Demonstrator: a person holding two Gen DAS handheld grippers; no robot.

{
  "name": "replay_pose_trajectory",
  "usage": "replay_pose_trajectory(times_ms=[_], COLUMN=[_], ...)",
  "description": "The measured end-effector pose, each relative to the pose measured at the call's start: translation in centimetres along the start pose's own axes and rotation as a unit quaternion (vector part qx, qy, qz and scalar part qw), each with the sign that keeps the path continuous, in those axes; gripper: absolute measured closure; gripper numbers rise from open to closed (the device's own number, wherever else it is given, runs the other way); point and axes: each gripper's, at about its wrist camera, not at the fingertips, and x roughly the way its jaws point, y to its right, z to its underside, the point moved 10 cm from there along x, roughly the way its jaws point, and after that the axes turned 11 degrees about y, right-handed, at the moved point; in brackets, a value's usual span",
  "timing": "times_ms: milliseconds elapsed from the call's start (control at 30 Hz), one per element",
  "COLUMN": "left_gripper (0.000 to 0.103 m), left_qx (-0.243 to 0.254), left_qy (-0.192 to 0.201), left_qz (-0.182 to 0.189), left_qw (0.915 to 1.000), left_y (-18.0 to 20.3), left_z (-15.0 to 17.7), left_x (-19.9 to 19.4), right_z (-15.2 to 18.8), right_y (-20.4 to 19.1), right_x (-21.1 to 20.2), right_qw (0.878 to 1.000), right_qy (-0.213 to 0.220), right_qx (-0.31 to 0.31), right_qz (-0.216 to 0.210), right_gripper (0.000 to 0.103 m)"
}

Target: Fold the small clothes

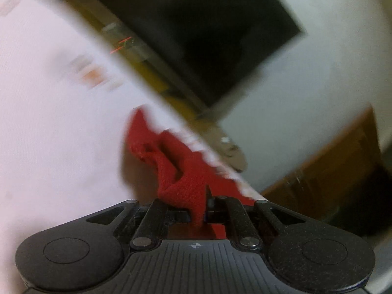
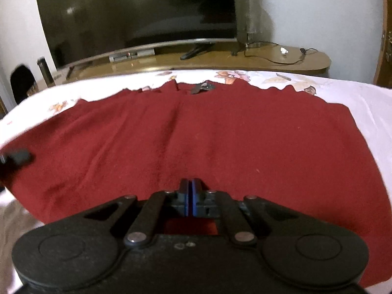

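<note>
A dark red knitted garment [image 2: 208, 132] lies spread flat on a white floral bedsheet [image 2: 367, 98]. My right gripper [image 2: 190, 183] is shut, its fingers pressed together low over the garment's near edge; whether it pinches fabric is hidden. In the left wrist view, which is tilted and blurred, my left gripper [image 1: 204, 204] is shut on a bunched corner of the red garment [image 1: 181, 171], lifted off the sheet [image 1: 49, 134]. A dark tip at the left edge of the right wrist view [image 2: 18, 156] looks like the left gripper.
Beyond the bed stands a wooden TV bench [image 2: 281, 60] with a large dark television [image 2: 137, 14], cables and a lamp [image 2: 252, 19]. A small dark tag [image 2: 202, 88] sits at the garment's far edge. A wooden door [image 1: 343, 166] shows in the left wrist view.
</note>
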Motion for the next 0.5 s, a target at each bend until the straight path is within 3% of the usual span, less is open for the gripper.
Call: replay_pose_trajectory(times_ms=[100, 233, 300, 400, 500], left_gripper=[0.095, 0.095, 0.095, 0.095, 0.094], left_qx=[0.073, 0.130, 0.145, 0.135, 0.121], left_qy=[-0.012, -0.064, -0.105, -0.178, -0.286], left_qz=[0.066, 0.142, 0.170, 0.195, 0.161], left_qw=[0.9951, 0.9792, 0.9690, 0.9550, 0.9369], left_y=[7.9, 17.0, 20.2, 22.5, 20.8], left_z=[-0.5, 3.4, 7.0, 14.1, 22.4], left_x=[1.6, 4.7, 6.5, 9.9, 13.7], right_z=[0.3, 0.0, -0.6, -0.4, 1.9], right_y=[0.8, 3.1, 6.5, 14.0, 21.5], right_x=[-0.1, 0.2, -1.1, -5.1, -9.3], right_qw=[0.999, 0.986, 0.965, 0.934, 0.893], right_qy=[0.009, -0.010, 0.002, 0.044, 0.062], right_qx=[0.046, 0.153, 0.253, 0.351, 0.444], right_qz=[-0.022, -0.069, -0.075, -0.053, -0.039], right_gripper=[0.102, 0.103, 0.102, 0.083, 0.081])
